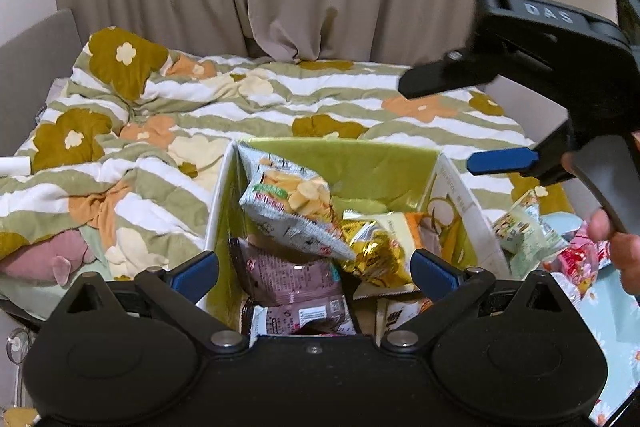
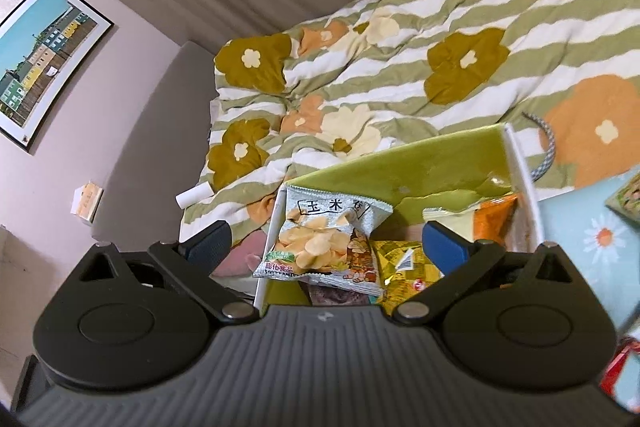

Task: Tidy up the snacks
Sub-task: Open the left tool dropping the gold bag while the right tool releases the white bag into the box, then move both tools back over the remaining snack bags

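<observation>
A box with a green inside (image 1: 360,163) (image 2: 400,167) stands at the bed's edge and holds several snack bags. A grey corn-chip bag (image 1: 292,203) (image 2: 324,243) lies on top, over a purple bag (image 1: 292,275) and a gold bag (image 1: 376,247) (image 2: 404,263). My left gripper (image 1: 316,275) is open and empty, just above the box. My right gripper (image 2: 328,243) is open and empty above the box, over the grey bag; in the left wrist view it (image 1: 452,123) hangs at the upper right.
A flowered quilt (image 1: 160,131) (image 2: 440,59) covers the bed behind the box. More snack bags (image 1: 524,227) lie on a light blue daisy cloth (image 2: 580,227) to the right. A pink soft toy (image 1: 44,259) lies left. A framed picture (image 2: 44,59) hangs on the wall.
</observation>
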`<state>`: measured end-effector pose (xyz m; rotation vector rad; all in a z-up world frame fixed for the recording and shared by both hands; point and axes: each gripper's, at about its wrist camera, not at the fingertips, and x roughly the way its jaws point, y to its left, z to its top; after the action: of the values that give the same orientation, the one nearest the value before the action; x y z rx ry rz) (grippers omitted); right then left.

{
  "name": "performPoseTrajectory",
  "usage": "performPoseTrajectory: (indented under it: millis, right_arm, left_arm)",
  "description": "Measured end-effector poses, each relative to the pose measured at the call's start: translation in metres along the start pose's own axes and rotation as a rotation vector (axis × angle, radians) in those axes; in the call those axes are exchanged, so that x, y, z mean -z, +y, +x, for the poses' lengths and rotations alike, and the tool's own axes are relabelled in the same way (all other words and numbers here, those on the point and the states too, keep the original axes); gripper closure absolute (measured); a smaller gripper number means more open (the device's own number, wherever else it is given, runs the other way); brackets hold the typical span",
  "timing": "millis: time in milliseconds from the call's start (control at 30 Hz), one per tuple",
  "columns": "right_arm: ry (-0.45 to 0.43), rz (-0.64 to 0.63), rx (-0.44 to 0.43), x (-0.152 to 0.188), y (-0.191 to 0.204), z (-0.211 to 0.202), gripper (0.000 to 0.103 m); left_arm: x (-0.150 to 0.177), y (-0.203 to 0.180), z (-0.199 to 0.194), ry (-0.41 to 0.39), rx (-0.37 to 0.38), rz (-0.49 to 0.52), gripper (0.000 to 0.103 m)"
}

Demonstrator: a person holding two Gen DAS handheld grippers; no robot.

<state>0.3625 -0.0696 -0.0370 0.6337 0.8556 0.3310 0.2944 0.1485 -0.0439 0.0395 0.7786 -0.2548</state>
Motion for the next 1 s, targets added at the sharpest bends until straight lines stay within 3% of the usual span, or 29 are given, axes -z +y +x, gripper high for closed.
performPoseTrajectory:
  millis: [400, 733, 1000]
  right_arm:
    - [-0.077, -0.123, 0.028, 0.006, -0.026, -0.117, 0.0]
    - [-0.137, -0.245, 0.176, 0.025, -0.081, -0.203, 0.0]
    - [-0.113, -0.259, 0.182, 0.037, -0.139, -0.239, 0.0]
  left_arm:
    - [-0.002, -0.068, -0.055, -0.113, -0.068, 0.088, 0.0]
    - [0.019, -0.149, -0.069, -0.097, -0.06, 0.057, 0.0]
    - [0.046, -0.212, -0.069, -0.093, -0.119, 0.021, 0.0]
